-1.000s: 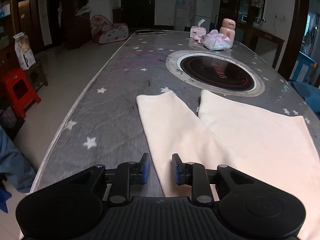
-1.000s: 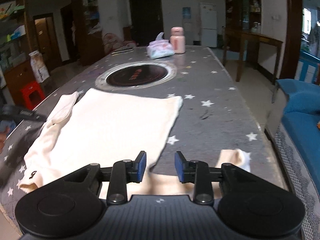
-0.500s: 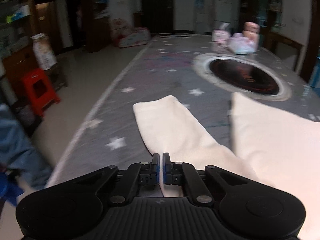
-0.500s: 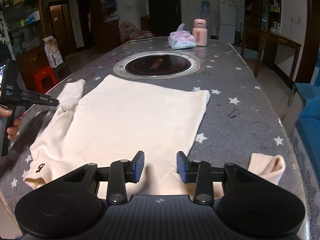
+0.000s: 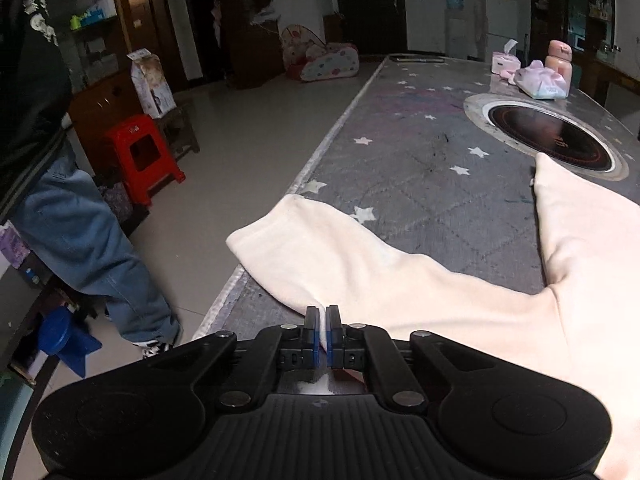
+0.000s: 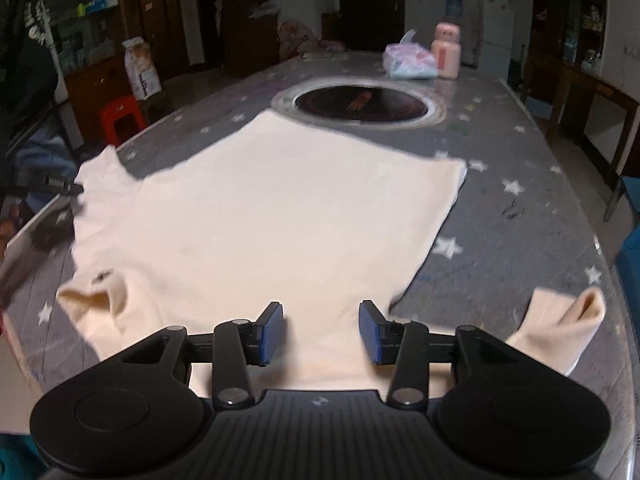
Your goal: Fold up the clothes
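Your left gripper point(image 5: 323, 330) is pinching the shirt point(image 6: 280, 216) sleeve point(image 5: 320, 256) at the bench point(image 5: 420, 184) edge, right gripper point(image 6: 321, 332) wide open over the shirt.

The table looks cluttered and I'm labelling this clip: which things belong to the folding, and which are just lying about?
Part of the job:
cream shirt
left sleeve
left gripper, shut on the sleeve
right gripper, open

Just lying about:
tissue pack
pink bottle
red stool

Dim room, pale tiled floor point(image 5: 248, 152) catching the light. A red plastic stool point(image 5: 140, 158) stands by dark wooden shelving point(image 5: 100, 32), a white fridge point(image 5: 496, 16) at the far wall beside a dark doorway point(image 5: 372, 4).
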{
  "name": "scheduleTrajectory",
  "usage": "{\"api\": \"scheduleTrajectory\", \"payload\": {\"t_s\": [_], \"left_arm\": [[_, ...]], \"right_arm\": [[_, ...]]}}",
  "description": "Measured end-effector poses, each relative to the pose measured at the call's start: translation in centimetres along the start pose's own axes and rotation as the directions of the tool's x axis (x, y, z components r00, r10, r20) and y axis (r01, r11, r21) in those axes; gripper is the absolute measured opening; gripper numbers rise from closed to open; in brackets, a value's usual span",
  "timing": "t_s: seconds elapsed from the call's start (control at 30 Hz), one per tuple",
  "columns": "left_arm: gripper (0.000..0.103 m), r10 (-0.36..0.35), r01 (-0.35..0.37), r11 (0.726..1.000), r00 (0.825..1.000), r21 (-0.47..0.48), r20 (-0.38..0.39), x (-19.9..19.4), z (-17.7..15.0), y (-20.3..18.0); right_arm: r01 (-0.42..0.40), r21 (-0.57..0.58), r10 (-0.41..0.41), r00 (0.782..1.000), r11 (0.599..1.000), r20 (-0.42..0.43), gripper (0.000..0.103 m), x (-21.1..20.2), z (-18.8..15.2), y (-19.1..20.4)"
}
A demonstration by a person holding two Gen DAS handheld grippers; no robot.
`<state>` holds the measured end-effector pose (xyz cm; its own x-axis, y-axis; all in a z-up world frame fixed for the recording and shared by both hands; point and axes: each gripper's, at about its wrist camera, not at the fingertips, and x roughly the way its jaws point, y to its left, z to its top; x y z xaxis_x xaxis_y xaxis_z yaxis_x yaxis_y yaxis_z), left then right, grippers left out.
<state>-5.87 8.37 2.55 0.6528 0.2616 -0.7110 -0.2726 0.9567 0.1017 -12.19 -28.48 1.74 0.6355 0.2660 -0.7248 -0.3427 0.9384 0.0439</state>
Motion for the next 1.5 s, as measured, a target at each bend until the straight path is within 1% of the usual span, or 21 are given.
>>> {"api": "scheduleTrajectory", "payload": {"t_s": [0.03, 0.1, 0.2, 0.27, 0.3, 0.43, 0.57, 0.6, 0.67, 0.73, 0.83, 0.93, 1.07, 1.3, 1.4, 1.43, 1.5], "left_arm": [[0.005, -0.010, 0.010, 1.000, 1.000, -0.004, -0.007, 0.0, 0.3, 0.1], [0.008, -0.039, 0.039, 0.999, 0.999, -0.004, 0.003, -0.5, 1.0, -0.2], [0.009, -0.083, 0.083, 0.997, 0.996, -0.003, 0.019, -1.1, 2.0, -0.7], [0.010, -0.115, 0.115, 0.993, 0.993, -0.001, 0.030, -1.6, 2.7, -1.0], [0.010, -0.144, 0.144, 0.990, 0.989, 0.009, 0.035, -1.8, 3.0, -1.5], [0.010, -0.273, 0.270, 0.960, 0.961, 0.071, 0.037, -2.3, 3.9, -4.2], [0.010, -0.379, 0.374, 0.915, 0.925, 0.150, 0.007, -2.2, 4.1, -7.9], [0.010, -0.395, 0.389, 0.906, 0.919, 0.165, -0.002, -2.0, 4.1, -8.6], [0.010, -0.416, 0.412, 0.892, 0.909, 0.188, -0.023, -1.4, 4.1, -10.0], [0.010, -0.442, 0.442, 0.873, 0.896, 0.209, -0.046, -0.8, 4.0, -10.9], [0.010, -0.454, 0.460, 0.860, 0.887, 0.222, -0.083, 0.4, 4.0, -11.9], [0.010, -0.445, 0.458, 0.862, 0.889, 0.218, -0.105, 1.6, 4.0, -11.9], [0.010, -0.448, 0.461, 0.864, 0.888, 0.204, -0.106, 2.3, 4.2, -11.4], [0.010, -0.447, 0.458, 0.862, 0.889, 0.218, -0.101, 2.7, 4.6, -11.5], [0.010, -0.443, 0.453, 0.865, 0.891, 0.214, -0.098, 3.0, 4.8, -11.5], [0.010, -0.438, 0.448, 0.868, 0.894, 0.214, -0.096, 3.1, 5.0, -11.6], [0.010, -0.428, 0.438, 0.874, 0.899, 0.213, -0.091, 3.4, 5.3, -11.7]], "right_arm": [[-0.001, -0.008, 0.001, 1.000, 1.000, -0.007, 0.042, 0.1, -0.2, 0.0], [-0.005, -0.019, 0.005, 1.000, 1.000, -0.012, 0.042, -0.1, -0.4, 0.0], [-0.011, -0.005, 0.011, 1.000, 1.000, -0.008, 0.042, -0.7, -0.1, -0.5], [-0.006, 0.000, 0.006, 1.000, 1.000, 0.000, 0.042, -1.1, 0.3, -1.0], [-0.005, 0.005, 0.005, 1.000, 1.000, 0.004, 0.042, -1.2, 0.7, -1.3], [0.017, 0.015, -0.017, 1.000, 1.000, 0.008, 0.041, -0.6, 2.6, -2.8], [0.049, 0.043, -0.049, 0.999, 0.998, 0.000, 0.040, 1.1, 4.7, -4.8], [0.058, 0.059, -0.058, 0.998, 0.997, -0.003, 0.039, 1.6, 5.3, -5.5], [0.071, 0.099, -0.070, 0.997, 0.993, -0.009, 0.033, 2.6, 6.4, -6.9], [0.088, 0.134, -0.087, 0.996, 0.987, -0.013, 0.031, 3.5, 7.3, -8.2], [0.102, 0.160, -0.100, 0.995, 0.982, -0.024, 0.028, 5.1, 8.6, -9.7], [0.116, 0.164, -0.113, 0.993, 0.980, -0.032, 0.025, 6.6, 9.7, -10.8], [0.121, 0.171, -0.115, 0.992, 0.978, -0.046, 0.023, 8.4, 10.7, -11.8], [0.123, 0.177, -0.111, 0.991, 0.977, -0.074, 0.019, 10.9, 11.3, -12.6], [0.124, 0.170, -0.114, 0.991, 0.978, -0.068, 0.012, 11.3, 11.6, -12.7], [0.127, 0.165, -0.118, 0.991, 0.978, -0.064, 0.007, 11.4, 11.7, -12.6], [0.140, 0.144, -0.134, 0.990, 0.980, -0.054, 0.006, 11.7, 12.0, -12.5]]}}
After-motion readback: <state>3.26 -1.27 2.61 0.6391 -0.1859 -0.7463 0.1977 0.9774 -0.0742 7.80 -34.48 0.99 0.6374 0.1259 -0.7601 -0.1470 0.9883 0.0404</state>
